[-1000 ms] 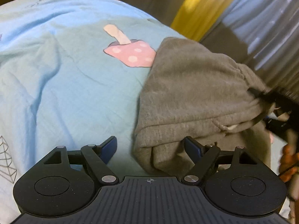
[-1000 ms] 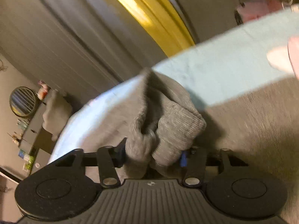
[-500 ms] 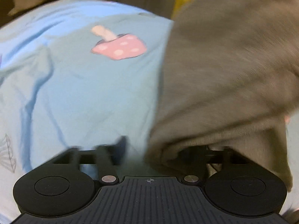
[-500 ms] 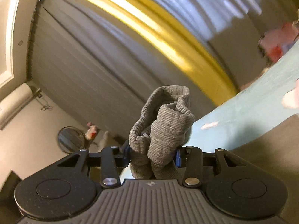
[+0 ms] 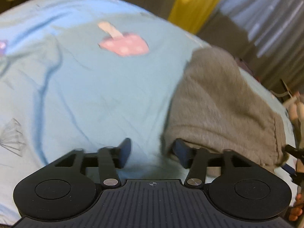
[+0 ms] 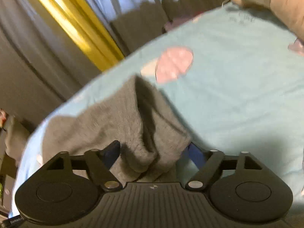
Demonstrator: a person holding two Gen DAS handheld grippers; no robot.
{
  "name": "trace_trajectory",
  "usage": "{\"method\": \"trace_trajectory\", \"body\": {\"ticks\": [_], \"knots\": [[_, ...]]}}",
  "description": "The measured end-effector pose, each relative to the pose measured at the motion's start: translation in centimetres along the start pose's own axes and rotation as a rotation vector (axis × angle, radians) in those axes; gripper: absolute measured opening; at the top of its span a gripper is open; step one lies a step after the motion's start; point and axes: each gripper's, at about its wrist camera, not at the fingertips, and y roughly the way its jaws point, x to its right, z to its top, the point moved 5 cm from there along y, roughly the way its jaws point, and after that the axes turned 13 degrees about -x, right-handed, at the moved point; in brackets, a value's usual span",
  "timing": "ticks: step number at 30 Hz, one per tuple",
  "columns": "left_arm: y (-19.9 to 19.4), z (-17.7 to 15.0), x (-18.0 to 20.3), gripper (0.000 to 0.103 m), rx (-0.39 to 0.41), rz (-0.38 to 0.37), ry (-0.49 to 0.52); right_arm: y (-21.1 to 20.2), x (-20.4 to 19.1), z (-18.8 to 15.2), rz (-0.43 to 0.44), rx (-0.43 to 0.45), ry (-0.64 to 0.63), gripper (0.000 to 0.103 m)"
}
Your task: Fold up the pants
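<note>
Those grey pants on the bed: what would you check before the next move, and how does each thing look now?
1. Right gripper let go: ok, jaws wide, cloth loose between them.
2. Left gripper free: ok, jaws open, only bedsheet between.
3. Grey pants resting on the sheet: ok.
4. Fold edges lined up: cannot tell, pictures blurred.
5. Cloth flat: not ok, a bunched hump near the right gripper.

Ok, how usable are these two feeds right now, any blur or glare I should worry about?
Left wrist view: motion blur smears the grey knit pants and the pink mushroom print on the light blue bedsheet; the left gripper stays sharp. Right wrist view: similar blur, bright glare on the yellow curtain strip, fisheye bending the bed edge, and the right gripper shadowing the pants.
</note>
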Motion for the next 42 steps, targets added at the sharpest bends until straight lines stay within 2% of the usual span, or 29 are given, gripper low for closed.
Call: {"method": "trace_trajectory", "body": {"ticks": [2, 5, 7, 10, 11, 13, 14, 17, 19, 21, 22, 23, 25, 26, 29, 30, 32, 33, 35, 38, 40, 41, 42], "knots": [[-0.8, 0.9, 0.7, 0.064, 0.046, 0.004, 0.012, -1.0, -0.3, 0.9, -0.014, 0.051, -0.036, 0.09], [-2.1, 2.3, 2.2, 0.085, 0.124, -0.006, 0.022, -1.7, -1.1, 1.7, -0.051, 0.086, -0.121, 0.09], [-2.2, 3.1, 2.9, 0.087, 0.15, -0.026, 0.025, -1.8, -1.9, 1.9, -0.026, 0.099, -0.161, 0.089], [-0.4, 3.3, 3.2, 0.088, 0.097, -0.055, 0.024, -1.5, -2.6, 1.5, 0.062, 0.081, -0.198, 0.065], [0.2, 3.0, 3.1, 0.088, 0.082, -0.055, 0.021, -1.3, -2.4, 1.5, 0.054, 0.06, -0.203, 0.057], [1.2, 1.9, 2.6, 0.088, 0.075, -0.055, 0.01, -0.9, -1.6, 1.5, -0.015, 0.019, -0.182, 0.057], [1.8, 1.4, 2.3, 0.088, 0.069, -0.058, 0.003, -0.7, -1.2, 1.4, -0.015, -0.005, -0.158, 0.058], [2.6, 0.6, 1.8, 0.088, 0.046, -0.055, -0.037, -0.4, 0.2, 1.2, 0.109, -0.098, -0.048, 0.061], [2.2, 0.8, 1.8, 0.089, 0.075, -0.053, -0.021, -0.7, 0.2, 1.0, 0.126, -0.094, -0.049, 0.061], [2.4, 0.8, 1.9, 0.09, 0.08, -0.037, -0.021, -0.9, -0.2, 1.1, 0.134, -0.088, -0.04, 0.051], [2.6, 0.8, 1.8, 0.09, 0.071, -0.036, -0.025, -1.2, -0.5, 1.0, 0.171, -0.088, -0.036, 0.051], [2.7, 0.8, 1.7, 0.09, 0.06, -0.039, -0.032, -1.3, -0.6, 0.9, 0.181, -0.089, -0.034, 0.051], [2.6, 0.8, 1.5, 0.09, 0.06, -0.049, -0.046, -0.8, -0.5, 0.5, 0.139, -0.111, -0.045, 0.051], [2.6, 0.8, 1.4, 0.09, 0.061, -0.052, -0.054, -0.3, -0.3, 0.3, 0.135, -0.141, -0.033, 0.057], [2.8, 0.8, 1.3, 0.091, 0.056, -0.057, -0.062, 0.5, -0.1, 0.4, 0.184, -0.152, 0.012, 0.06], [2.9, 0.8, 1.3, 0.091, 0.056, -0.054, -0.062, 0.8, -0.4, 0.6, 0.222, -0.15, 0.015, 0.05], [2.9, 0.9, 1.2, 0.091, 0.055, -0.052, -0.068, 1.1, -1.2, 0.7, 0.227, -0.162, 0.01, 0.021], [2.8, 0.8, 1.1, 0.091, 0.058, -0.053, -0.073, 0.8, -1.8, 0.8, 0.231, -0.15, -0.005, 0.02], [2.4, 0.7, 1.0, 0.091, 0.073, -0.058, -0.076, -1.2, -3.1, 1.1, 0.251, -0.06, -0.058, 0.019], [2.0, 0.5, 1.2, 0.091, 0.092, -0.066, -0.065, -3.8, -3.1, 1.8, 0.273, 0.028, -0.043, 0.019], [2.1, 0.7, 1.3, 0.091, 0.089, -0.069, -0.047, -3.4, -2.2, 2.0, 0.219, 0.008, -0.057, 0.021], [2.1, 0.7, 1.4, 0.091, 0.084, -0.069, -0.041, -2.4, -1.7, 1.8, 0.138, -0.02, -0.089, 0.03], [2.3, 0.8, 1.3, 0.091, 0.076, -0.067, -0.041, -1.4, -1.2, 1.4, 0.023, -0.055, -0.13, 0.034]]}}
